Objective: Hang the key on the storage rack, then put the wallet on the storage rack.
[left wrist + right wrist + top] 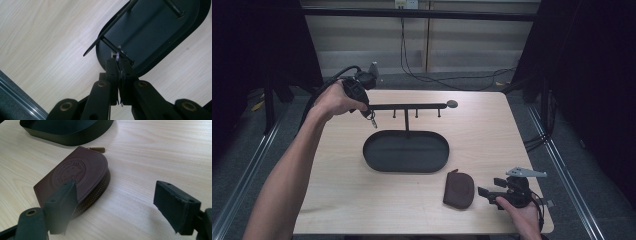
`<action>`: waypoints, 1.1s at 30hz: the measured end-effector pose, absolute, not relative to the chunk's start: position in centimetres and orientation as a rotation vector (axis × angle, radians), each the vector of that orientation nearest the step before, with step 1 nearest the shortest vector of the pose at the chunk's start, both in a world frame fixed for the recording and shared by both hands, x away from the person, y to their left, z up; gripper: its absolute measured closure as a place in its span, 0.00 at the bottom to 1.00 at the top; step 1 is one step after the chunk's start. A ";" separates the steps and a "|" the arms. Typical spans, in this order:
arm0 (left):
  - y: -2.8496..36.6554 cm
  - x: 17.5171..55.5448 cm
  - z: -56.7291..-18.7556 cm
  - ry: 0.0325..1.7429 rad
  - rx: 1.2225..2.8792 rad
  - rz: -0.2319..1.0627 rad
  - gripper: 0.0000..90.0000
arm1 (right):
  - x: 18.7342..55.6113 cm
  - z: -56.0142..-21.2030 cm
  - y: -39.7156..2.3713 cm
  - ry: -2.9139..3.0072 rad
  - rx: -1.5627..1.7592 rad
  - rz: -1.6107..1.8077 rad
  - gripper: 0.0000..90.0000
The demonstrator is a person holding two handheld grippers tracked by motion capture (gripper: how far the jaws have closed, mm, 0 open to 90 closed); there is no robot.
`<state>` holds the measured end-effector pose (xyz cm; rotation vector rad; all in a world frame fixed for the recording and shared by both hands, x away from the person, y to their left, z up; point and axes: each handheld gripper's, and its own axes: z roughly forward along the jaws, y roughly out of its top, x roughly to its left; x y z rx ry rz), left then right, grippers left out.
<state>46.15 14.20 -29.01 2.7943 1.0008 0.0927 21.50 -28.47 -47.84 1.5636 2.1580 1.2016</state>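
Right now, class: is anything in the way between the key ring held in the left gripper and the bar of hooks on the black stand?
Nothing visible blocks it. The left gripper is shut on the key ring at the left end of the bar. The nearest hooks hang bare beside it. The pouch lies far off, by the open right gripper.

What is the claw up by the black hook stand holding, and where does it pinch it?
The left gripper pinches a small key ring by its lower edge, beside the stand's bar.

High view dim and soft, dark surroundings around the lit table (492, 135). Tool views brighter; near jaws blurred, faint glare on wood, soft shadows by the tray (407, 165).
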 end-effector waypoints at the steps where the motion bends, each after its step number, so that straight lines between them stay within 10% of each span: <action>1: 14.5 46.2 -29.1 1.008 2.779 0.087 0.97 | 21.5 -47.9 -28.5 2.154 1.566 1.206 0.21; 33: 18.8 41.8 -30.3 1.032 2.492 0.117 0.67 | 21.6 -47.9 -28.5 2.159 1.572 1.202 0.21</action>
